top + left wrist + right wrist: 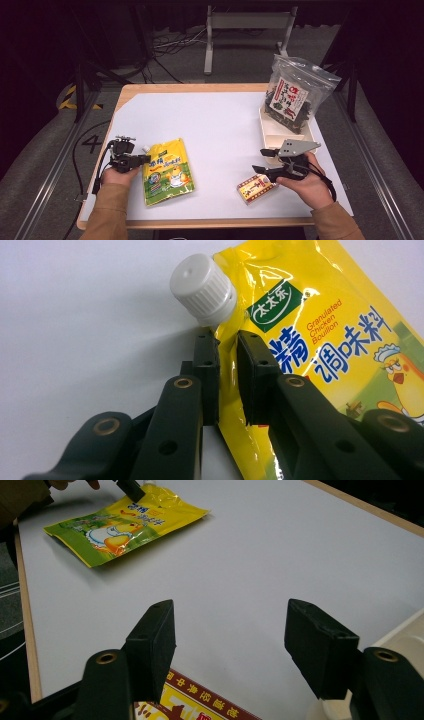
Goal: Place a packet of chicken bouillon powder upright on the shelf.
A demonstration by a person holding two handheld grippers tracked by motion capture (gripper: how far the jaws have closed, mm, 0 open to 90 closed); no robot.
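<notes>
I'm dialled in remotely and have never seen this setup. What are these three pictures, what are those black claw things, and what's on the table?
A person sits at a white table and holds a hand tool with two black jaws in each hand. The wide picture comes from a camera above the table; the other two come from cameras riding on each tool, looking along its jaws.

The left gripper is pinching the edge of a yellow chicken bouillon pouch, just below its white screw cap. The right gripper has its jaws open and holds nothing; it hovers over a small red and yellow box.

At the far right a clear bag of dark dried food stands in a cream tray.
</notes>
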